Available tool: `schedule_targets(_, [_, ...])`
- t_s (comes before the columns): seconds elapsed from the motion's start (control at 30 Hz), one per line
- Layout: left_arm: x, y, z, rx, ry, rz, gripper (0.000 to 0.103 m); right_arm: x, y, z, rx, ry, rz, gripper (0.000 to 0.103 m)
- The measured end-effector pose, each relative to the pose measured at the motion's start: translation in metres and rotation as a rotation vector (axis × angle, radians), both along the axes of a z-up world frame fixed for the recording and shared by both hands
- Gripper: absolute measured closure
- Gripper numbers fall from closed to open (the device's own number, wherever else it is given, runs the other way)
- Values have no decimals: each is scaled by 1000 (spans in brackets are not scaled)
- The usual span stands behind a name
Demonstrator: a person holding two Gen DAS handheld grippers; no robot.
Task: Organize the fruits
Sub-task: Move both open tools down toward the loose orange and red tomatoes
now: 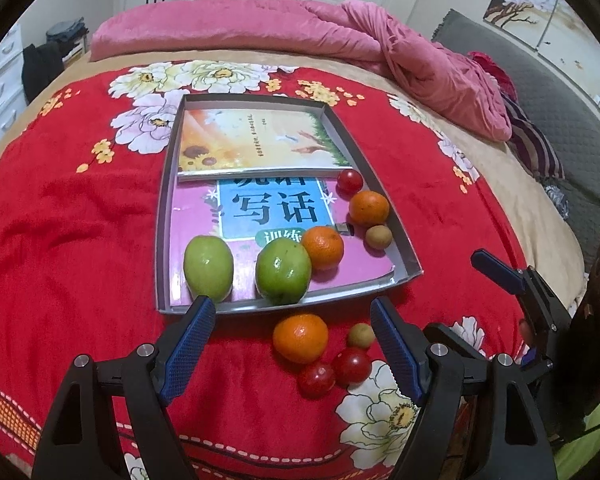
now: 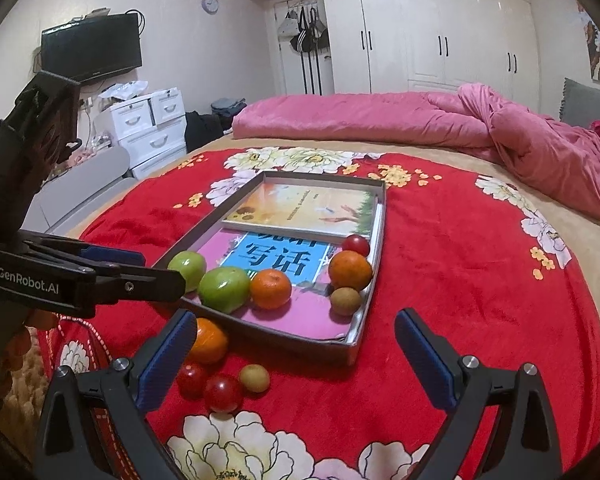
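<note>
A grey shallow box [image 1: 162,216] [image 2: 364,322] lies on the red bedspread with two books in it. Inside it are two green apples [image 1: 209,268] [image 1: 284,271], two oranges [image 1: 323,247] [image 1: 369,208], a small brown fruit [image 1: 378,237] and a red tomato [image 1: 349,181]. On the bedspread in front of the box lie an orange [image 1: 300,338] [image 2: 208,340], a small brown fruit [image 1: 361,335] [image 2: 254,378] and two red tomatoes [image 1: 316,378] [image 1: 351,366]. My left gripper [image 1: 292,344] is open above the loose fruit. My right gripper [image 2: 296,360] is open and empty.
A rumpled pink quilt [image 1: 420,60] [image 2: 520,140] lies across the far side of the bed. White drawers [image 2: 148,128] and a dark television [image 2: 92,50] stand at the left wall, white wardrobes [image 2: 440,28] behind. The left gripper's body [image 2: 80,280] shows at the left of the right wrist view.
</note>
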State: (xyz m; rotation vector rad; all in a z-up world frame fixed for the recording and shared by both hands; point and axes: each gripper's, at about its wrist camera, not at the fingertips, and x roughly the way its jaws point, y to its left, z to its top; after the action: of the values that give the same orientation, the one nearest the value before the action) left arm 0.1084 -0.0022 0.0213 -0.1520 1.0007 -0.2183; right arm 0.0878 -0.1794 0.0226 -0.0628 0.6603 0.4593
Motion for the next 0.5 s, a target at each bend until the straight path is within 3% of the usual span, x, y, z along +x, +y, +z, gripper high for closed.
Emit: schedule_targets(0.5, [-3,2,-7,10,24,-14,22,-9,13,-10,-30,56,30,3])
